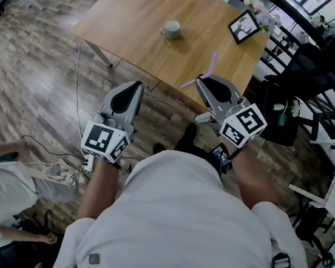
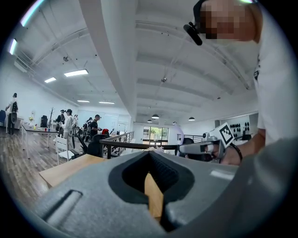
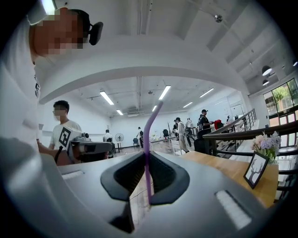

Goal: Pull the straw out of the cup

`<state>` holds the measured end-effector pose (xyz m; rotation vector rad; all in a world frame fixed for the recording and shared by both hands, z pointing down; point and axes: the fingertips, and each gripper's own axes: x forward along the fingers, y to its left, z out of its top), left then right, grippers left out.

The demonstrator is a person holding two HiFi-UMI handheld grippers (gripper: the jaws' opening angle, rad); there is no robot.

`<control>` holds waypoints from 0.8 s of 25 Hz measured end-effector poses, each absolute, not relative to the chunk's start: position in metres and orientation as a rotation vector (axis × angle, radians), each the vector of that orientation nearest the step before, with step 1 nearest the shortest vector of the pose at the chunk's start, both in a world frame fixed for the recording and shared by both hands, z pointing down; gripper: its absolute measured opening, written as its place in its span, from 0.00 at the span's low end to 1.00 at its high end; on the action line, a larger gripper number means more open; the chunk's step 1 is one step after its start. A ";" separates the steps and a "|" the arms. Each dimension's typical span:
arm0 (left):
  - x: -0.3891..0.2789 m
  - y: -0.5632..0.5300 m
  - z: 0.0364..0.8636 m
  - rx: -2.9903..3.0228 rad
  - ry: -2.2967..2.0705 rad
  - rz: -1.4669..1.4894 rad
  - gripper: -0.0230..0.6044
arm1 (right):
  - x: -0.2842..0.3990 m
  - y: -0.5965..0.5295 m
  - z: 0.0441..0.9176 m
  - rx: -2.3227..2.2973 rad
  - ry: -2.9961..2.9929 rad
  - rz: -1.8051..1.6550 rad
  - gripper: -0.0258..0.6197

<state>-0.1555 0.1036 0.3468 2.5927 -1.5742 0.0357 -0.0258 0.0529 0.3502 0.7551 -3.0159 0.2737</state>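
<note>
A white cup stands on the wooden table, far from both grippers and with no straw in it. The purple straw is clamped in my right gripper, which is shut on it over the table's near edge. In the right gripper view the straw rises upright from between the jaws of my right gripper. My left gripper hangs over the floor to the left, shut, with nothing in it. In the left gripper view its tips meet.
A framed deer picture and flowers stand at the table's far right corner. A person sits on the floor at lower left, with cables nearby. A black chair and a railing lie to the right.
</note>
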 end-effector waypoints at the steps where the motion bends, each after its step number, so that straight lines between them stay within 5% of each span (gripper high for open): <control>1: -0.158 0.110 0.347 2.593 -1.572 0.033 0.04 | -0.026 0.060 0.351 0.761 -3.013 0.269 0.10; 20: -0.176 0.156 0.346 2.647 -1.485 0.004 0.04 | -0.042 0.118 0.345 0.825 -3.008 0.250 0.10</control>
